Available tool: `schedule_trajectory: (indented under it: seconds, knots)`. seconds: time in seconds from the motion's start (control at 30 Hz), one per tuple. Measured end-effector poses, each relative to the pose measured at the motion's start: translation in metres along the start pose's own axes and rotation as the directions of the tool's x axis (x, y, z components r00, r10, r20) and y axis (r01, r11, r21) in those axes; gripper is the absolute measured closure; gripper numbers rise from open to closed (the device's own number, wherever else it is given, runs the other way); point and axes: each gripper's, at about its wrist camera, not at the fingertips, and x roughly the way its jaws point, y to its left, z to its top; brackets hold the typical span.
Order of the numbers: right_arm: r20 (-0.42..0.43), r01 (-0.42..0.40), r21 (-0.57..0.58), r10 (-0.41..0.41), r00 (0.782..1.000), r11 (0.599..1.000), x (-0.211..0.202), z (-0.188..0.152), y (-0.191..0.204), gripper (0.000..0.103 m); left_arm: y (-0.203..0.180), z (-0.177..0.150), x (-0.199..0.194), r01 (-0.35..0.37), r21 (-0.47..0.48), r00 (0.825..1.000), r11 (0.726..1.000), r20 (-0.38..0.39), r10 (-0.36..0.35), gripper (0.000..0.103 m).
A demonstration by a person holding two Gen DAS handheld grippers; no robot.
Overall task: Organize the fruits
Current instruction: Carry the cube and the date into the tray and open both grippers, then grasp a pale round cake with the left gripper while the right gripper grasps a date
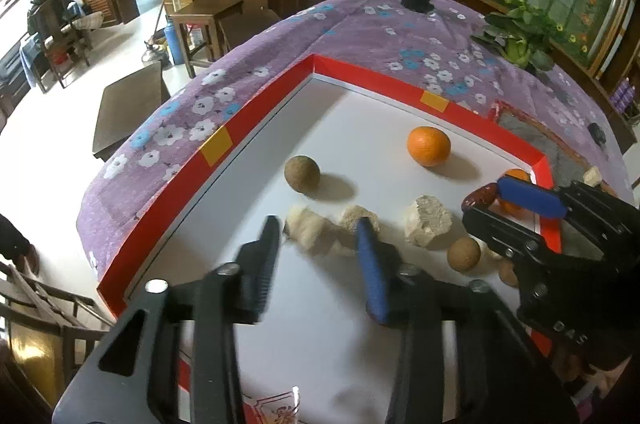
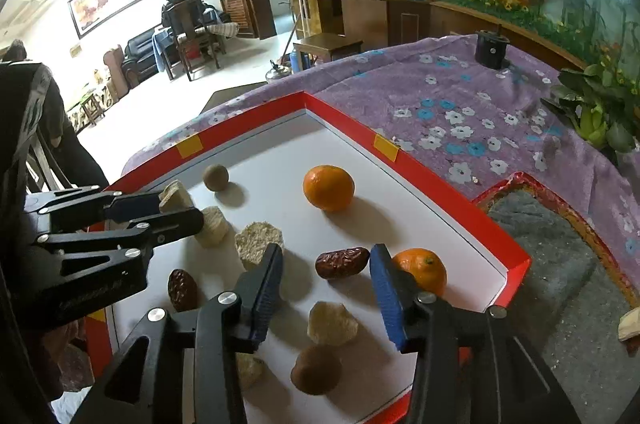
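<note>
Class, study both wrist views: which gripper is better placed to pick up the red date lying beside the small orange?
Right. The right gripper is open with the red date just ahead between its fingers. The left gripper, also open, faces pale chunks farther away.

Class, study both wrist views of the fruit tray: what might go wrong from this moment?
1. The red date lies ahead of the open right gripper, close to the small orange; closing may nudge the orange, which could roll.
2. The left gripper hovers open over pale chunks packed together, so it may grab two.
3. Both grippers work the same tray and might collide.
</note>
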Motion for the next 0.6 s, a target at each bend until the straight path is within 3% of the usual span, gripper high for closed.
schedule_trajectory:
  seconds: [0.03,0.33,0.6]
  knots:
    - [-0.001,-0.001,-0.001,0.001,1.0,1.0,-0.001,-0.001,0.0,0.059,0.001,0.0,0.001,0.003,-0.005,1.0,1.0,-0.003,-0.003,0.051]
    - [0.05,0.009,-0.001,-0.009,0.999,1.0,-0.03,-0.01,0.002,0.059,-0.005,-0.001,-0.013,-0.027,-0.004,0.999,1.0,0.039,0.027,0.051]
    - [0.115,0.032,0.02,-0.034,0.993,0.999,-0.068,-0.021,-0.005,0.058,-0.024,0.0,-0.028,0.003,0.018,0.998,1.0,0.069,-0.004,0.049]
